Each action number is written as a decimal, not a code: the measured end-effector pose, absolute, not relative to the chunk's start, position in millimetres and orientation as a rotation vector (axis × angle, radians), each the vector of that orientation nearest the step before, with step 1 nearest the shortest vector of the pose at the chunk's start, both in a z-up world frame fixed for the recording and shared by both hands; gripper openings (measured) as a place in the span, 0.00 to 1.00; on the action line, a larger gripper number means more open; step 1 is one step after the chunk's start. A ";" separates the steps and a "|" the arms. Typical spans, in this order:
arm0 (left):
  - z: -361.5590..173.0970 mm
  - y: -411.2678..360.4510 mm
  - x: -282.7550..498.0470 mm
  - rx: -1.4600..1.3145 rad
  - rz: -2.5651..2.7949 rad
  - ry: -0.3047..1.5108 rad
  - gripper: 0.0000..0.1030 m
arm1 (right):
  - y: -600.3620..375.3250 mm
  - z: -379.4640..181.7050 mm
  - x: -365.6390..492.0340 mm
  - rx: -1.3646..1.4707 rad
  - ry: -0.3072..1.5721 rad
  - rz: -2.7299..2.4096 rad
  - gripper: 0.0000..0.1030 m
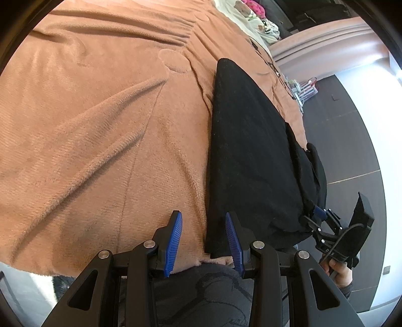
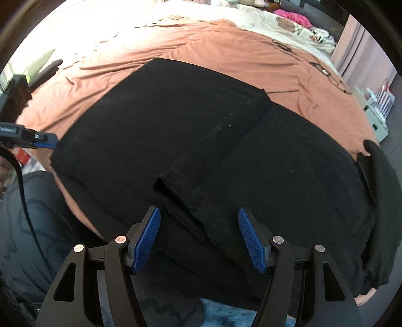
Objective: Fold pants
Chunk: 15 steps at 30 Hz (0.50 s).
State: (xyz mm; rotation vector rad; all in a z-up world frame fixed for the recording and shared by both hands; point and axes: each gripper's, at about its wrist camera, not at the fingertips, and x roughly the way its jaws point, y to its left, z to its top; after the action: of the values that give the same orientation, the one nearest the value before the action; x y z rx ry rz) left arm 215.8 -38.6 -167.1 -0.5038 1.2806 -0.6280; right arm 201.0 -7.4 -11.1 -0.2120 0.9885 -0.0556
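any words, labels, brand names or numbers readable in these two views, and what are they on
None can be read.
The black pants and the orange blanket carry no visible print or label.
The device at the left edge of the right wrist view has a pale strip, too blurred to read.
The boxes beside the bed are too small to read.

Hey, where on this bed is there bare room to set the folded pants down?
The wide stretch of orange blanket left of the black pants is free. It is crowded toward the cables and the cream bedding at the far end.

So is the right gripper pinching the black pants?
No, the right gripper is open over the black pants, its blue pads not pressing the cloth.
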 end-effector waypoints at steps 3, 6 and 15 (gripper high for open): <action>-166.5 -37.7 215.5 -0.505 -0.620 1.280 0.37 | -10.3 -8.8 205.4 -0.183 0.978 -0.036 0.39; -165.6 -38.0 215.8 -0.501 -0.613 1.281 0.37 | -10.6 -4.6 205.1 -0.197 0.958 -0.038 0.17; -159.1 -43.2 217.9 -0.489 -0.604 1.270 0.37 | -44.5 24.7 181.7 -0.133 0.860 -0.075 0.04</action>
State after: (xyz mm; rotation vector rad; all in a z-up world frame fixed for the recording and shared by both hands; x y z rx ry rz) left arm 217.9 -43.2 -159.1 -0.4892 1.2701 -0.6045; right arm 181.7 -44.5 24.7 -0.1332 0.8600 -0.0754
